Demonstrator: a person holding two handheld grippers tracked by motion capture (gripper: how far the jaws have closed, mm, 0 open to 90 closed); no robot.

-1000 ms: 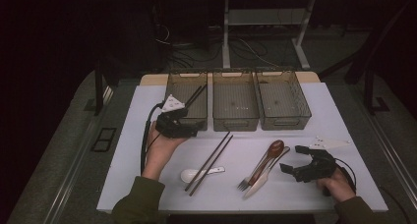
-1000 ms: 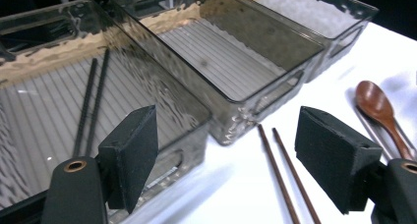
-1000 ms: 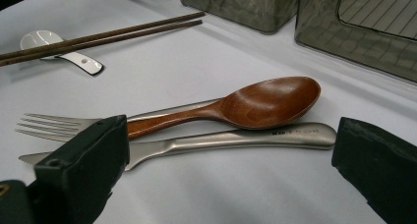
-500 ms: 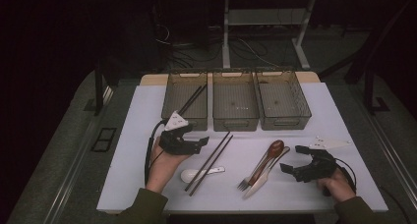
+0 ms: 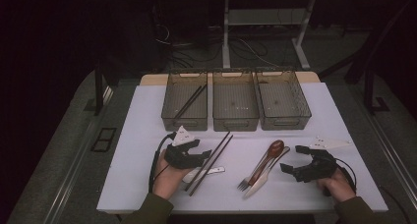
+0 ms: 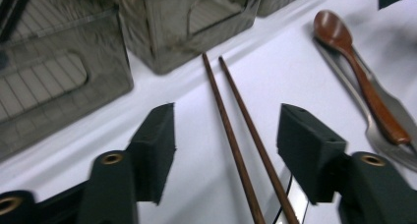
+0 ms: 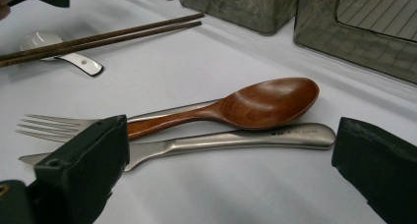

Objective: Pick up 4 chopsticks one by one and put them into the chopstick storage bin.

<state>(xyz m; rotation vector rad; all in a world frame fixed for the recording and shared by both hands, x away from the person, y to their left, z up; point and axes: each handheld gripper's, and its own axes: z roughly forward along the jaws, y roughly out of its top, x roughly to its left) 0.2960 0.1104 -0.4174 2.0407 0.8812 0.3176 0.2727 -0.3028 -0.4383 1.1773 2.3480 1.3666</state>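
On the white tabletop (image 5: pixel 147 135), the left claw (image 6: pixel 226 150), half-open and just closing, straddles the chopsticks (image 6: pixel 236 135) ungripped beside the left bin (image 5: pixel 184 100); they may roll apart.

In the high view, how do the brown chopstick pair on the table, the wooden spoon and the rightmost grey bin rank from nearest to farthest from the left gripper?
1. The pair of dark brown chopsticks, right at the left gripper, between its open fingers.
2. The reddish-brown wooden spoon, at the table's middle, to the right.
3. The rightmost grey see-through plastic bin, at the far right of the row.
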